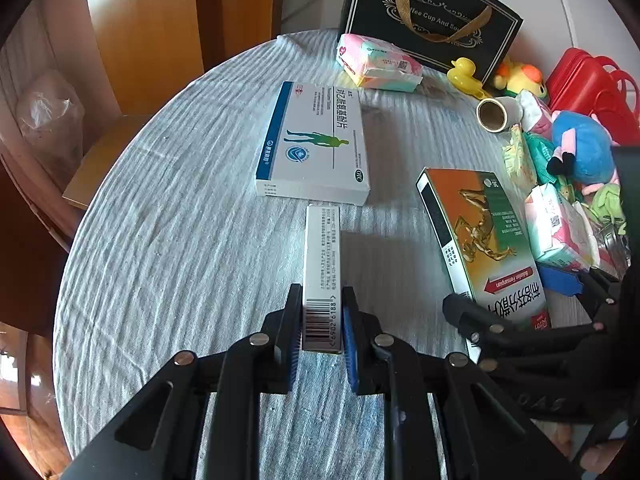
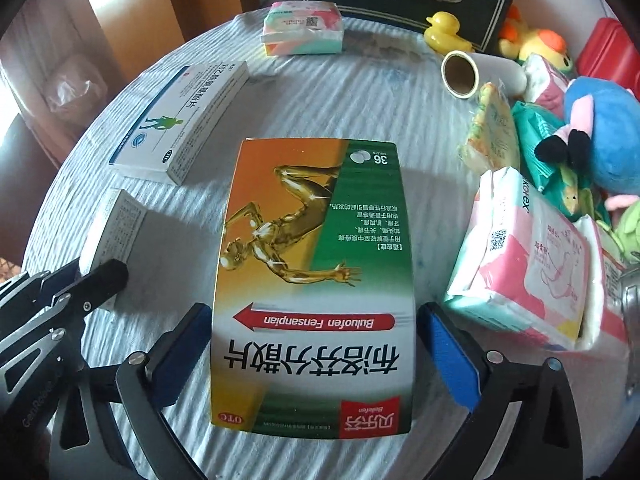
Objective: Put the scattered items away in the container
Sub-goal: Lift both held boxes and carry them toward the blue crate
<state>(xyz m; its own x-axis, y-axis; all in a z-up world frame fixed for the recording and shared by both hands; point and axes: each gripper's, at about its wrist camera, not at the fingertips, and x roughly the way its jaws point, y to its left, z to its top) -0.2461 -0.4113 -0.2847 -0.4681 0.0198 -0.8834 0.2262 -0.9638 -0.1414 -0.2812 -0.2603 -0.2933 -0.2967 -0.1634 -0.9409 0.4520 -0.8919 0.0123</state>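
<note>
My left gripper (image 1: 322, 300) is shut on a narrow white box (image 1: 322, 248) with a barcode, which stands on its thin edge on the striped cloth. The large orange and green medicine box (image 2: 316, 240) lies flat between the fingers of my right gripper (image 2: 316, 320). That gripper is open wide, its blue pads (image 2: 448, 360) close beside the box's long sides without pressing. A white and blue medicine box (image 1: 316, 144) lies further back. In the right wrist view the left gripper (image 2: 92, 280) and its narrow box (image 2: 116, 220) show at the left.
A black gift bag (image 1: 432, 16) stands at the back, a red basket (image 1: 592, 88) to its right. Tissue packs (image 1: 380, 64), a yellow duck (image 1: 462, 74), a paper roll (image 1: 494, 114) and plush toys (image 1: 584, 148) crowd the right side. The round table's edge (image 1: 120, 184) curves on the left.
</note>
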